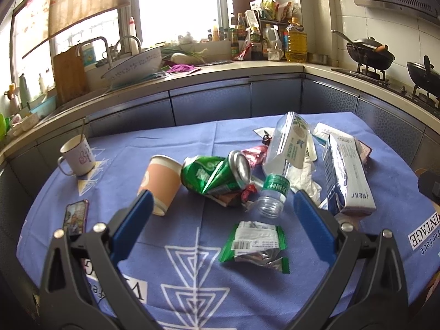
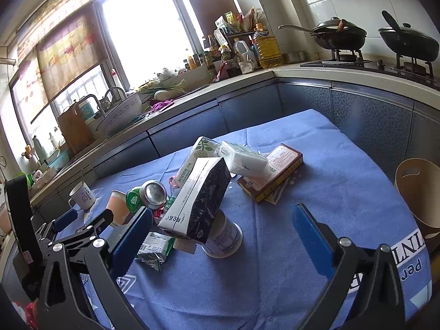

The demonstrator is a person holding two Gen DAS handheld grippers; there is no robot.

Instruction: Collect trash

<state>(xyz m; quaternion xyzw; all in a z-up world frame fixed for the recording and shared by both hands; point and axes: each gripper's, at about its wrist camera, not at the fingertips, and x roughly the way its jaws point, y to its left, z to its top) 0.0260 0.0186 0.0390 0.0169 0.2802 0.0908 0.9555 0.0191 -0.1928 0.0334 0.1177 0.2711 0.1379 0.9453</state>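
Observation:
Trash lies heaped on a blue tablecloth [image 1: 192, 283]. My left gripper [image 1: 222, 196] hovers open over the near side of the heap. A green and silver wrapper [image 1: 254, 243] lies between its blue fingers [image 1: 137, 214]. Beyond are a crushed green can [image 1: 217, 174], a tipped orange paper cup [image 1: 161, 183], a clear plastic bottle [image 1: 280, 162] and a milk carton [image 1: 348, 178]. My right gripper [image 2: 222, 213] is open too, facing the milk carton [image 2: 198, 195], which leans on a white tub [image 2: 224, 239]. Nothing is held.
A tan bin [image 2: 418, 189] stands at the table's right edge. A brown box [image 2: 272, 173] and a tissue pack [image 2: 244, 161] lie behind the carton. A white mug [image 1: 78, 155] and a phone [image 1: 74, 217] sit at the left. Kitchen counters ring the table.

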